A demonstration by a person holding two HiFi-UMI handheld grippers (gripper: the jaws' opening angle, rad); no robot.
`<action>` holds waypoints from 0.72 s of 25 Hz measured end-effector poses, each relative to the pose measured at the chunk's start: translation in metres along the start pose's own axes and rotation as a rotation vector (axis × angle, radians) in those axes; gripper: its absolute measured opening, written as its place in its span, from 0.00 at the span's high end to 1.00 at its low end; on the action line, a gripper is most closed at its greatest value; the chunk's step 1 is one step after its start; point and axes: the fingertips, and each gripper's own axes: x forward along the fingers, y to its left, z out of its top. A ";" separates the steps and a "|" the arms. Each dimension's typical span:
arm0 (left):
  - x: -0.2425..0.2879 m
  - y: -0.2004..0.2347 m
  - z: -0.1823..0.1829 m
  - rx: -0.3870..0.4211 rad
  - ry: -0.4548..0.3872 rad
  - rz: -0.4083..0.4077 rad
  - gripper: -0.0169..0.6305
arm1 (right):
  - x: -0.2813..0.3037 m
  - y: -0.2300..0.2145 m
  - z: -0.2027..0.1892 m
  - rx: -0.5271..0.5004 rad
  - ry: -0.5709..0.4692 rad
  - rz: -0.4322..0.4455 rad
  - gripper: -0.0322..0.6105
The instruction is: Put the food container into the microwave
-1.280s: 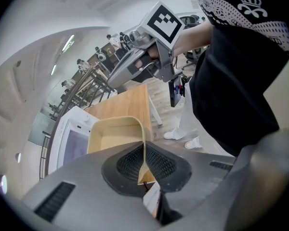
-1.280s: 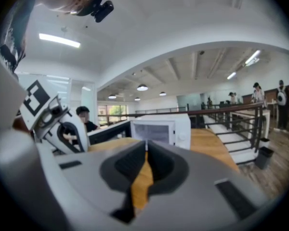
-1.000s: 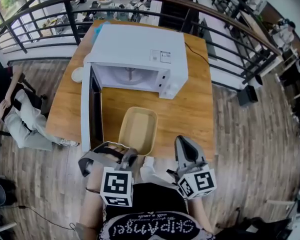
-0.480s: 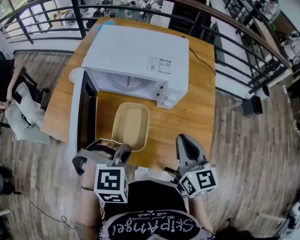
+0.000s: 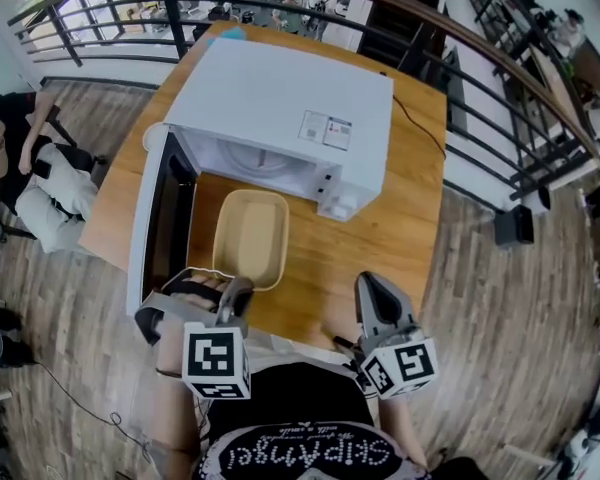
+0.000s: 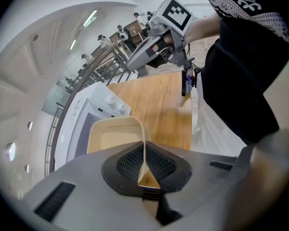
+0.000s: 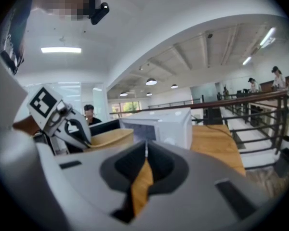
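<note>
Fingers (image 6: pixel 127 161) of the left gripper (image 6: pixel 144 154) are clamped on the near rim of the food container (image 5: pixel 250 238), the thin beige wall pinched between the two dark pads. This container is an empty, rounded rectangular tub, with its long side running away from the person. It sits in front of the open mouth of the microwave (image 5: pixel 280 98), its far end close to the cavity (image 5: pixel 265 158), and none of it is inside. Whether its base rests on the surface (image 5: pixel 380 238) or hangs just off it cannot be told. At the container's left stands the microwave's door (image 5: pixel 165 223), swung fully open toward the person, and the white oven stands square on the wooden surface behind it. To the right of the container and apart from it, the right gripper (image 5: pixel 372 286) hovers over the near edge of the surface; its fingers (image 7: pixel 156 165) are together at the tips with nothing between them. A black cable (image 5: pixel 412 120) runs across the surface past the microwave's right rear corner. Beyond the surface a dark railing (image 5: pixel 460 28) curves round. A seated person (image 5: pixel 30 168) is on the plank floor (image 5: pixel 500 318) at the far left.
</note>
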 end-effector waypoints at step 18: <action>0.005 0.007 0.007 0.008 -0.031 0.032 0.91 | 0.003 -0.004 0.004 0.014 -0.031 -0.016 0.89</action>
